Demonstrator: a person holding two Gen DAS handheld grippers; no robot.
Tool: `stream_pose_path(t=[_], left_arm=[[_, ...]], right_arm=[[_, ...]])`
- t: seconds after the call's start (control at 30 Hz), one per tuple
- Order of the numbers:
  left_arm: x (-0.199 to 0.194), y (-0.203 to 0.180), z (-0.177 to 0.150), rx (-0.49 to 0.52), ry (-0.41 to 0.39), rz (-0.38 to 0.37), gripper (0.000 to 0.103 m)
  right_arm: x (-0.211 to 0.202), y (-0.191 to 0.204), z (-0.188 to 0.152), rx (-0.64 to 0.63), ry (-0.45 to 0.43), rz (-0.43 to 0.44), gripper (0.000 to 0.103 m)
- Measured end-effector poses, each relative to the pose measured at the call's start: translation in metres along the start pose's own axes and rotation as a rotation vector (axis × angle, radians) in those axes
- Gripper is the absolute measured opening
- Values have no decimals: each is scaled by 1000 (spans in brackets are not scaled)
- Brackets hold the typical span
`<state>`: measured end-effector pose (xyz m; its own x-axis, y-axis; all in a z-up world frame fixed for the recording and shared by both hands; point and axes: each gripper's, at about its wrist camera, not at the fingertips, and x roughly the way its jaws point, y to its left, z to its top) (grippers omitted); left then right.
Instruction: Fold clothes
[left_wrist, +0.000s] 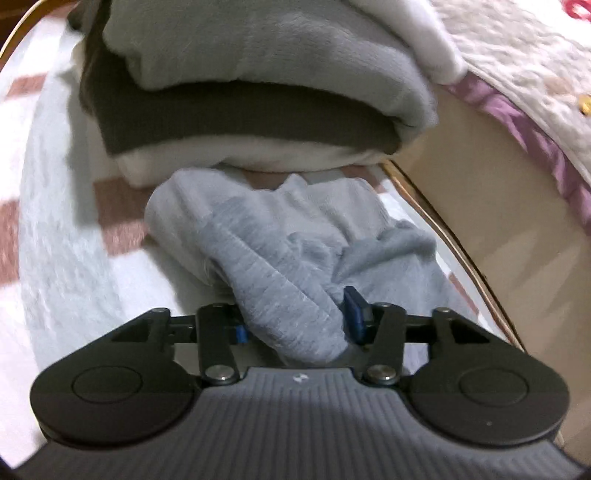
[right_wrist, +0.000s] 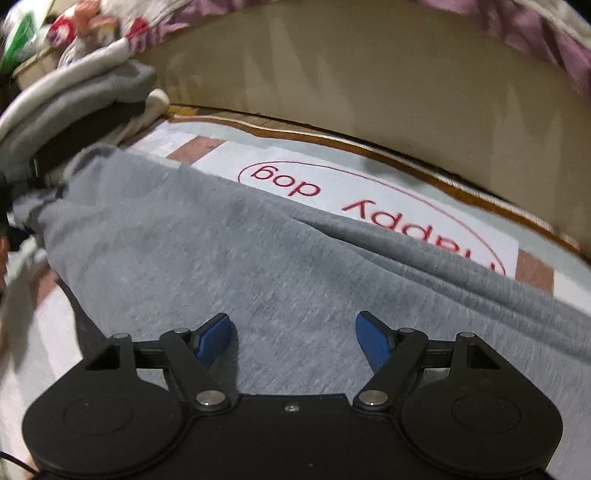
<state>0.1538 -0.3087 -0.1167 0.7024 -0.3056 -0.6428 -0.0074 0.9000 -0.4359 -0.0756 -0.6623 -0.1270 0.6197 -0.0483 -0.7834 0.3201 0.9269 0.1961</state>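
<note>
A light grey knit garment (left_wrist: 280, 258) lies bunched on the checked blanket, and my left gripper (left_wrist: 295, 321) is shut on a thick fold of it, the cloth filling the gap between the blue pads (left_wrist: 354, 314). In the right wrist view the same grey garment (right_wrist: 258, 266) stretches flat across the blanket toward the left. My right gripper (right_wrist: 293, 338) hovers just over it, open, with nothing between its blue fingers (right_wrist: 216, 338). At the far left edge the left gripper (right_wrist: 14, 206) shows dimly, holding the garment's end.
A stack of folded clothes (left_wrist: 251, 92) in grey, dark brown and white sits just beyond the held garment. The blanket (right_wrist: 388, 206) bears a red "happy dog" print. A beige bed side panel (right_wrist: 369, 85) with a quilt (left_wrist: 535, 74) rises behind, past a gold-trimmed edge.
</note>
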Motion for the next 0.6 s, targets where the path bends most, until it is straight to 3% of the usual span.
stream_pose_path(t=[0.13, 0.23, 0.4, 0.5, 0.53, 0.6], left_arm=[[-22, -9, 2, 115, -16, -13, 29], [-42, -33, -1, 281, -60, 5, 24], [-92, -94, -20, 610, -177, 44, 22], [-146, -148, -47, 874, -307, -35, 22], [-161, -165, -54, 920, -322, -83, 21], [-185, -193, -61, 920, -290, -223, 20]], right_arm=[[-37, -32, 0, 212, -15, -28, 77], [-66, -60, -7, 348, -24, -86, 77], [-123, -91, -27, 508, -154, -116, 77], [-150, -112, -39, 610, -228, -121, 78], [-152, -121, -42, 651, -246, -114, 78], [-146, -139, -49, 736, -260, -60, 78]])
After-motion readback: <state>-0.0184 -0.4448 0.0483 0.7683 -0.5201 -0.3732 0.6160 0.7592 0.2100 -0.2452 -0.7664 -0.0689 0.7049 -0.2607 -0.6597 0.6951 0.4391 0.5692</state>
